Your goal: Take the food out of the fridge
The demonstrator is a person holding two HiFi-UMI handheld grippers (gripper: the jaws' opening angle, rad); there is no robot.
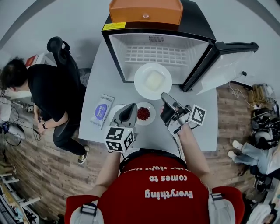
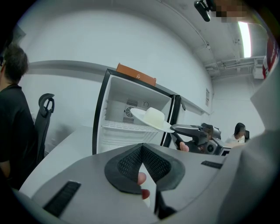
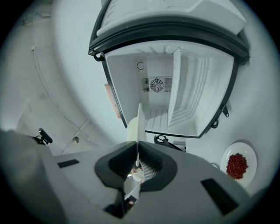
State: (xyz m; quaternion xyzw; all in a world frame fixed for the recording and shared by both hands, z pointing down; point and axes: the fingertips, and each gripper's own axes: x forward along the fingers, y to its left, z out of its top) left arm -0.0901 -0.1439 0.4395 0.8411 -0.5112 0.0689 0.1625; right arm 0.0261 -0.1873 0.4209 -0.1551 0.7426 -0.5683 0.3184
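The small black fridge [image 1: 114, 52] stands open on the grey table [image 1: 199, 118], and only a wire shelf [image 1: 157, 54] shows inside. My right gripper [image 1: 164, 97] is shut on the near rim of a white plate [image 1: 142, 83] carrying a pale block of food [image 1: 154, 80], held in the air just in front of the fridge mouth. In the right gripper view the plate [image 3: 139, 124] stands edge-on between the jaws [image 3: 137, 164]. A small plate of red food [image 1: 143, 113] lies on the table. My left gripper [image 1: 132, 107] hovers beside it, jaws together [image 2: 144, 168], with nothing seen in them.
The fridge door [image 1: 227, 61] swings open to the right. An orange box [image 1: 145, 11] sits on top of the fridge. A printed packet [image 1: 101, 109] and another white plate [image 1: 113, 110] lie at the table's left. A person in black [image 1: 48, 92] and a chair [image 1: 59, 46] are at the left.
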